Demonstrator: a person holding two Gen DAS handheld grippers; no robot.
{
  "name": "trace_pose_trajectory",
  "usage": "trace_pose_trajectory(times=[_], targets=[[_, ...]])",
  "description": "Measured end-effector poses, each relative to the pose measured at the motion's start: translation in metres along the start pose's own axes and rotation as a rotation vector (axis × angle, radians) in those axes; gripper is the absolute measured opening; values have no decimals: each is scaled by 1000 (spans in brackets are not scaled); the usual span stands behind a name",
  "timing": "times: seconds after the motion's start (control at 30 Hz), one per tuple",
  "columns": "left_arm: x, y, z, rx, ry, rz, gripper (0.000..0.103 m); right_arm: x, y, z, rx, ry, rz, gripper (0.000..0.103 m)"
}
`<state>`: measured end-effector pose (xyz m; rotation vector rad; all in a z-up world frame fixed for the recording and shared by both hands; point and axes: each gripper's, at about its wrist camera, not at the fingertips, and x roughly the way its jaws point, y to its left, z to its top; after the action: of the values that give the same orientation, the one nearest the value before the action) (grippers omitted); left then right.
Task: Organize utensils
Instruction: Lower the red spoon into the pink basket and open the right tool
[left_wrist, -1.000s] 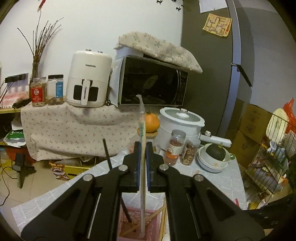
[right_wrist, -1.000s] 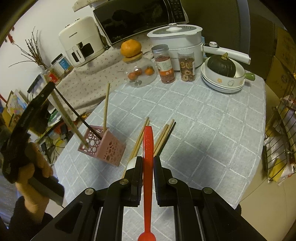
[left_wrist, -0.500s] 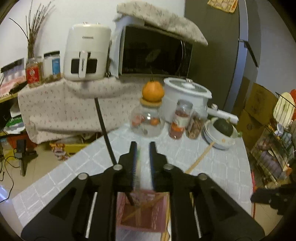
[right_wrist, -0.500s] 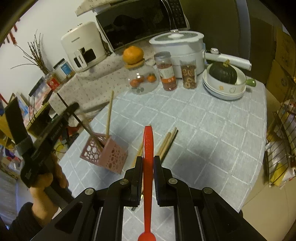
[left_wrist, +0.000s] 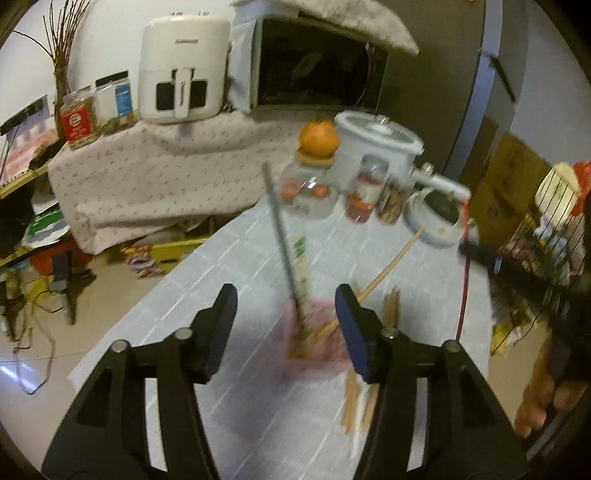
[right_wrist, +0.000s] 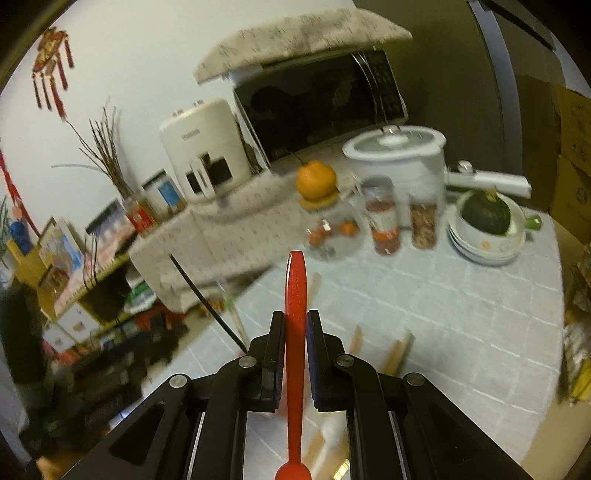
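Grey checked cloth covers the table (left_wrist: 424, 280), and behind it, along the top of both views, a floral-draped counter carries a white air fryer (left_wrist: 183, 70) and a microwave (left_wrist: 317, 66). At the table's far edge we see a glass jar (left_wrist: 309, 197) with an orange (left_wrist: 319, 137) on its lid, two spice jars (right_wrist: 382, 218), a white pot (right_wrist: 397, 155) and a stack of bowls (right_wrist: 484, 240) holding a dark green squash (right_wrist: 485, 214). Our left gripper (left_wrist: 286, 325) fills the bottom of the left wrist view with its jaws opening, and nothing is pressed between the pads. Through the gap, in the lower middle of that frame, we look down on the pink holder (left_wrist: 317, 339), blurred by motion; a dark stick (left_wrist: 284, 247), a wrapped pair of chopsticks (left_wrist: 301, 266) and one wooden chopstick (left_wrist: 388, 267) stand in it, leaning up toward the frame's centre and right. More wooden chopsticks (left_wrist: 356, 402) lie loose on the cloth just right of the holder. Our right gripper (right_wrist: 295, 350) sits at the bottom centre of its own view, clamped tight on a red spoon (right_wrist: 295, 332): the handle sticks up past the fingertips to mid-frame and the bowl end hangs at the bottom edge. In the left wrist view that same gripper comes in from the right edge, with the hand (left_wrist: 546, 398) at lower right and the spoon a thin red line above the cloth. Left of the spoon in the right wrist view, the dark stick slants up from behind the fingers.
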<state>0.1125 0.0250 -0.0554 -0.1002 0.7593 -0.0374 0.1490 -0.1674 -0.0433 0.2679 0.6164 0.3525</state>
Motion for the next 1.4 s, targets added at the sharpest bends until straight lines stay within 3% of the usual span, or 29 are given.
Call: trace_pose_trajectory(times=[0.1,0.27,0.57,0.73,0.9,1.13,1.23,1.3,1.4], targets=[[6,16,-8,-2,73,46,58,6,18,4,-18,-102,0,11],[18,37,-18,-18,155,60,58,20,36,9,-12,-185,-8,11],[20,48,-24,-37,188,59,59,49,58,-2,-99,-265,-138,11],[26,50,-26,-57,205,51,59,60,72,-16,-186,-265,-153,11],[31,53,-29,-82,220,57,59,69,63,-27,-167,-210,-159,12],[39,50,-33,-117,252,42,59,62,57,-37,-134,-97,-65,12],[40,45,-33,-115,257,32,59,45,57,-34,-134,-98,-30,26],[42,43,-33,-125,271,7,60,31,51,-30,-113,-99,-16,46],[46,41,-35,-142,301,-15,66,19,39,-23,-87,-62,-8,53]])
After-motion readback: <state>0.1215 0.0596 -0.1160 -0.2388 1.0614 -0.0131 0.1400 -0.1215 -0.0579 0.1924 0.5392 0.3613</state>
